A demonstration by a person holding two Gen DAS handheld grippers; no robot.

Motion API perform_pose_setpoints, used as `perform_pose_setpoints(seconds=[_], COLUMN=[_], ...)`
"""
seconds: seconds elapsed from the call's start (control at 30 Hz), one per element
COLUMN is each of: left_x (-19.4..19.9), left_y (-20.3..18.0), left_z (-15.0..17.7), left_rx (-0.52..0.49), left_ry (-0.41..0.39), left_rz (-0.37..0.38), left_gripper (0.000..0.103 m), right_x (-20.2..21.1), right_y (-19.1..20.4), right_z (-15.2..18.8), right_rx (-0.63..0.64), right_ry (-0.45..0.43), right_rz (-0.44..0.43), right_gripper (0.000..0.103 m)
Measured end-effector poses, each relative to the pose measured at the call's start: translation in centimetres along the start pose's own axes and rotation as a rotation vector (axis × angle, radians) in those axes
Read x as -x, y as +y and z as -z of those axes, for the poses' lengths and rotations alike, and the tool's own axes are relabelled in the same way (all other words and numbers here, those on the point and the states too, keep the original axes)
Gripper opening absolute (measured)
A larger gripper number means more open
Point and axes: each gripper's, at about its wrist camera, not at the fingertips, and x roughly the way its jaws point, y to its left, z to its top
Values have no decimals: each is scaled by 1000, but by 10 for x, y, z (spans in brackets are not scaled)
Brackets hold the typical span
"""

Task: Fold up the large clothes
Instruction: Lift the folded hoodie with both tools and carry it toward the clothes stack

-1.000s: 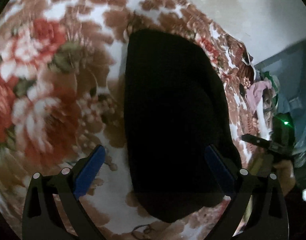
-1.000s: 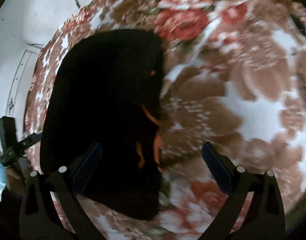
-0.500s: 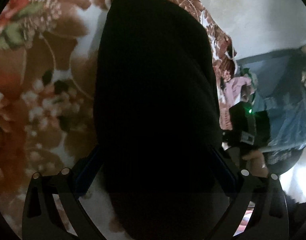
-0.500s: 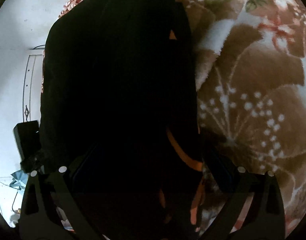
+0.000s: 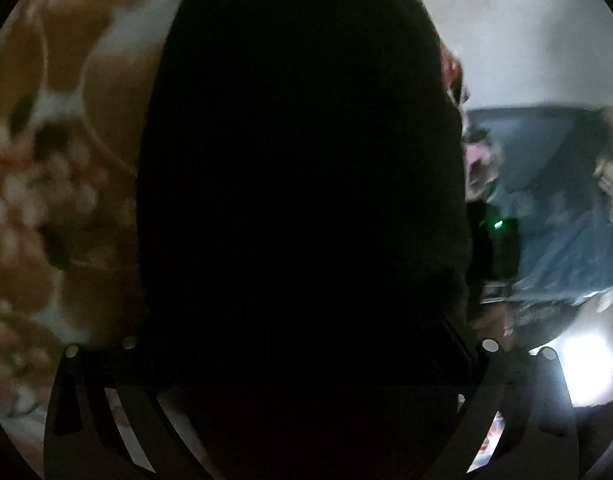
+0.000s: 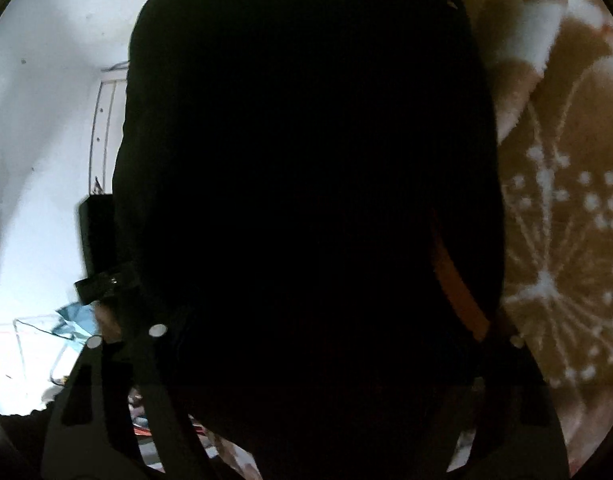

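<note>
Black garment (image 5: 298, 200) lay already narrowed on the floral blanket (image 5: 46, 160); final fold remained. Right gripper (image 6: 306, 360) had just been closing with the garment between its jaws. Left gripper (image 5: 302, 360) straddled it; grip unclear.

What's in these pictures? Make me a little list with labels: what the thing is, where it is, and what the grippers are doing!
thing: black garment with an orange strip
lies on: flowery blanket
left gripper: open wide, garment between its fingers
right gripper: jaws have just been closing, garment between them; too dark to see if the pads press on it
view: garment fills most of both pictures
</note>
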Motion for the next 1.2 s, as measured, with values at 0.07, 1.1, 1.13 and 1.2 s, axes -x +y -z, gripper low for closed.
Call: perform_pose_setpoints(seconds=[0.07, 1.1, 1.13, 1.2], left_x=[0, 10, -4, -20], left_y=[-11, -247, -268, -291], left_z=[3, 88, 95, 102], left_rx=[-7, -465, -501, -548], left_ry=[17, 172, 200, 244], left_rz=[-3, 37, 51, 76], left_gripper=[85, 67, 67, 67], right_x=[12, 170, 189, 219], right_y=[4, 73, 64, 49], right_z=[2, 192, 211, 241], right_rx=[2, 59, 40, 4], right_ry=[0, -389, -426, -489], right_rz=[-13, 14, 15, 14], right_gripper=[33, 27, 27, 27])
